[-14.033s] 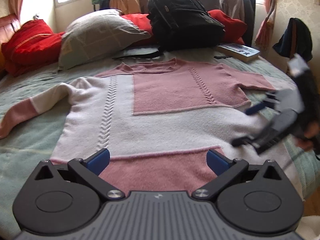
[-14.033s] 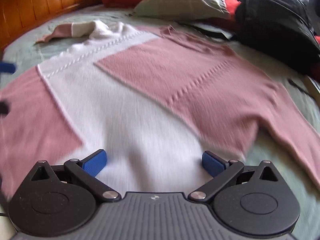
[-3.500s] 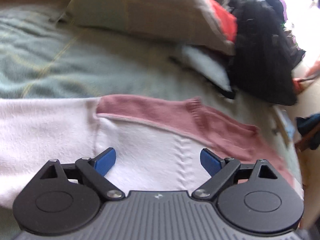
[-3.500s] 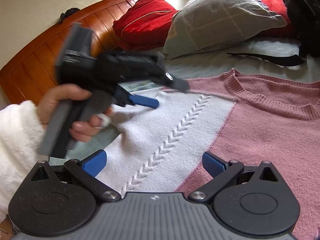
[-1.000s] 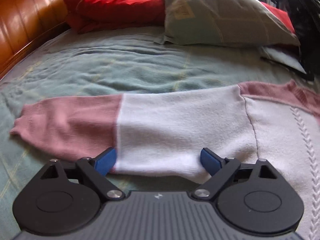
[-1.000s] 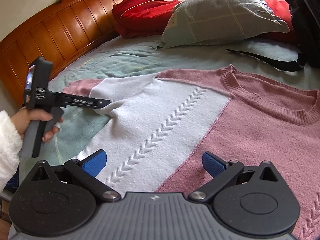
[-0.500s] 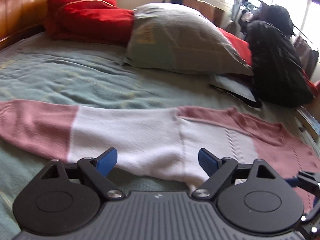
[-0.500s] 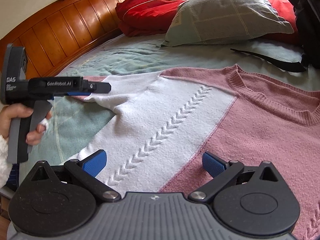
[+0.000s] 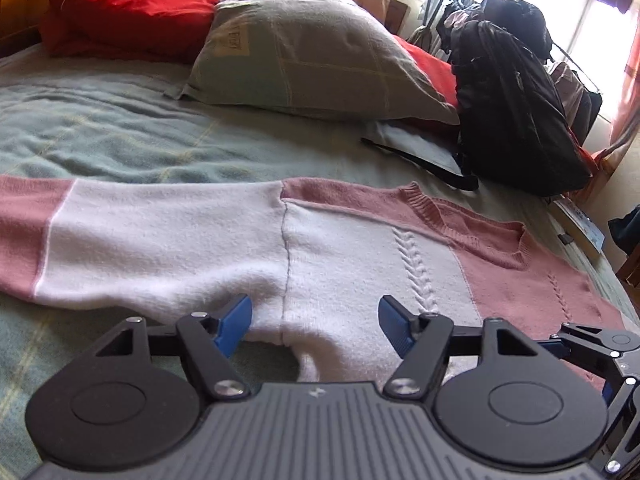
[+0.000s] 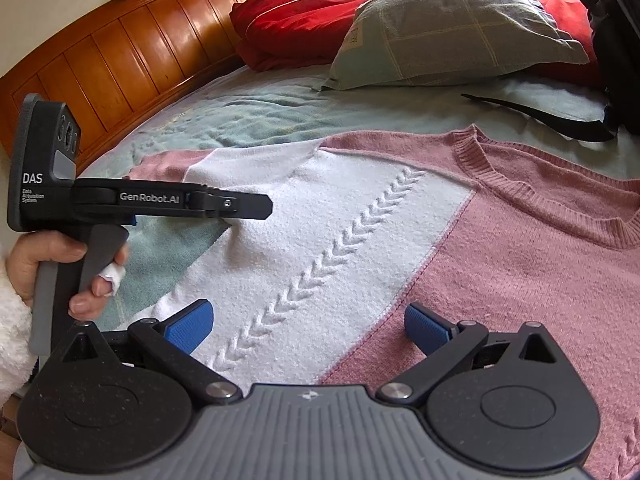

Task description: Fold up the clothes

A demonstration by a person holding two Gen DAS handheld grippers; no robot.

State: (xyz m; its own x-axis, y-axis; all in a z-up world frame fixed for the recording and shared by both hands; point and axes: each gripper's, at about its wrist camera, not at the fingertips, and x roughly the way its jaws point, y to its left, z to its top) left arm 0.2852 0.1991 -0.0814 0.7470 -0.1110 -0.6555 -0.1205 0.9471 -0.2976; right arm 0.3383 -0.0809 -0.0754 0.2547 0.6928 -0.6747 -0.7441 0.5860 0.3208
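Observation:
A pink and white knit sweater [image 9: 344, 264] lies flat on the bed, its left sleeve [image 9: 132, 236] stretched out to the left. My left gripper [image 9: 315, 320] sits at the underarm seam; its jaws are closing with a bunch of white fabric between them, and the pads do not press on it. From the right wrist view, the left gripper [image 10: 250, 214] is side-on at the sweater's [image 10: 400, 248] underarm, held by a hand [image 10: 60, 256]. My right gripper [image 10: 308, 326] hovers open over the white cable-knit panel, holding nothing; it also shows at the left wrist view's lower right, right gripper [image 9: 576, 340].
A grey-green pillow [image 9: 316, 52], red cushions [image 9: 120, 12] and a black backpack [image 9: 516, 112] with a loose strap [image 9: 424, 164] lie beyond the sweater's collar. A wooden headboard [image 10: 112, 64] runs along the left. The green blanket [image 9: 120, 136] lies bare beyond the sleeve.
My left gripper swung right along the sleeve from the pink cuff end to the underarm seam, and its jaws narrowed. The right gripper stayed still.

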